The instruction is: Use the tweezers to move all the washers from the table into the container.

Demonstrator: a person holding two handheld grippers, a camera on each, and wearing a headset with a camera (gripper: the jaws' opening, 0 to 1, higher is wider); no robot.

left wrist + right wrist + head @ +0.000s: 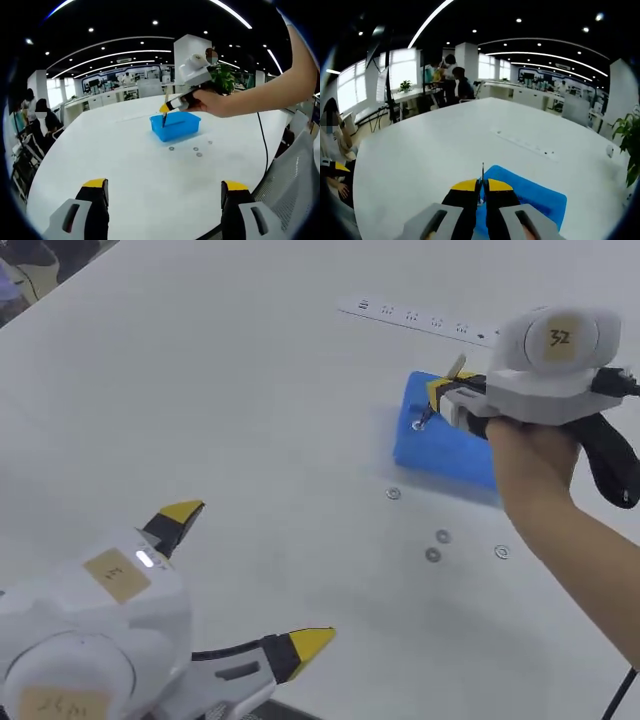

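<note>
Right claw (481,186) is clamped tight on the tweezers (164,120), long axis pointing down into the blue container (440,455). We see four washers (443,536) loose on the white bench (200,390), just on our side of it and nearer this hand. Left claw (250,575) hangs spread wide, well apart, with an open office around us.

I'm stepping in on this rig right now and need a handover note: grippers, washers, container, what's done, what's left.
Left gripper: open, empty, well away from the work.
Right gripper: shut on the tweezers, with their tip over the blue container.
Washers: four lie on the table just outside the container.
Done: unclear; I can't tell what the container or the tweezer tip holds.
Left: move those four washers into the container.
</note>
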